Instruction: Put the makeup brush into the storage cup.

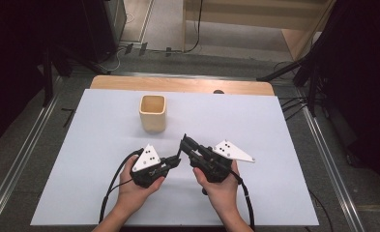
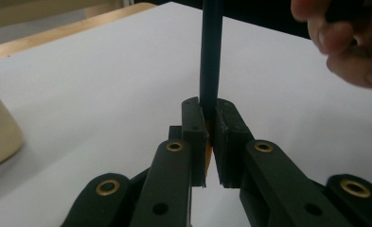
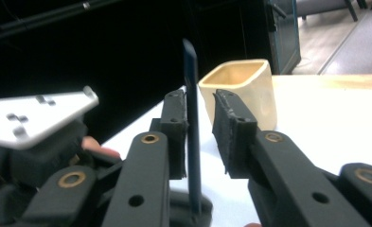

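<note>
Left tool (image 2: 211, 142) clenches a dark stick (image 2: 210, 56), probably a pencil; right tool (image 3: 200, 127) stands released around it.

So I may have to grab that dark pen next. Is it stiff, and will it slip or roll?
Probably stiff: the dark pen stands straight from the shut left gripper. Its smooth, slim barrel may slide between pads. Likely to roll if laid on the flat table.

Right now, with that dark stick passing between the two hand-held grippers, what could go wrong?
1. The left hand-held gripper pinches only the dark stick's end; it may pivot or slip.
2. The right hand-held gripper's jaws stand apart around it, giving no backup.
3. The beige cup sits close; a swing could knock it.
</note>
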Tool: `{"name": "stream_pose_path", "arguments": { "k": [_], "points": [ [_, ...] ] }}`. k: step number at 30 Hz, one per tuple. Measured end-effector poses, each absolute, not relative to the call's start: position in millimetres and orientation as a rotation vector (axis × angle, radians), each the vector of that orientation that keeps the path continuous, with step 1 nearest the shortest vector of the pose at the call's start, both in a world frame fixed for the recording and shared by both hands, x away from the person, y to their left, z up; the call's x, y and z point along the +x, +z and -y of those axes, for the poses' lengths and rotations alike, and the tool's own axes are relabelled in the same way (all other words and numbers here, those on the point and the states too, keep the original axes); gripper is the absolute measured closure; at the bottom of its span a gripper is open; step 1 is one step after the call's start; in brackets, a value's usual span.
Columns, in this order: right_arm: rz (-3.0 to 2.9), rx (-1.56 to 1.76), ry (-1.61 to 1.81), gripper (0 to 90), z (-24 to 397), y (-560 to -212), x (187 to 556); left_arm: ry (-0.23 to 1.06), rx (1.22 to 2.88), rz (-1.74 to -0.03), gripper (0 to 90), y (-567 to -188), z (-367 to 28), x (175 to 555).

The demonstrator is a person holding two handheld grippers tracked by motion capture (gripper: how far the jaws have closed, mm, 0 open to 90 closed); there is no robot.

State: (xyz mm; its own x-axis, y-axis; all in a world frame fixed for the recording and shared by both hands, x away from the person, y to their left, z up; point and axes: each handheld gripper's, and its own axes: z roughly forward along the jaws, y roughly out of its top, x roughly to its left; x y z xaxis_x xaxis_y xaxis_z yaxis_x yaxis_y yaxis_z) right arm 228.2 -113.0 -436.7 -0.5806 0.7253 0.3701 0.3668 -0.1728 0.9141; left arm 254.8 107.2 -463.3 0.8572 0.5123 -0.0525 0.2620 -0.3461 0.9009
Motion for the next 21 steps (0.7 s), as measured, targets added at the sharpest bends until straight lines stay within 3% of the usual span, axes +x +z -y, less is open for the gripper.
{"name": "stream_pose_path", "arguments": {
  "k": [7, 21],
  "points": [
    [-1.872, 1.28, 1.802, 73.0, 100.7, -447.5, 228.1, 0.289, 1.905, -0.577, 85.1, -459.5, -111.8, 254.6],
    [-1.871, 1.304, 1.774, 84.2, 96.9, -454.8, 225.8, 0.231, 1.904, -0.558, 84.6, -461.4, -109.8, 254.9]
  ]
}}
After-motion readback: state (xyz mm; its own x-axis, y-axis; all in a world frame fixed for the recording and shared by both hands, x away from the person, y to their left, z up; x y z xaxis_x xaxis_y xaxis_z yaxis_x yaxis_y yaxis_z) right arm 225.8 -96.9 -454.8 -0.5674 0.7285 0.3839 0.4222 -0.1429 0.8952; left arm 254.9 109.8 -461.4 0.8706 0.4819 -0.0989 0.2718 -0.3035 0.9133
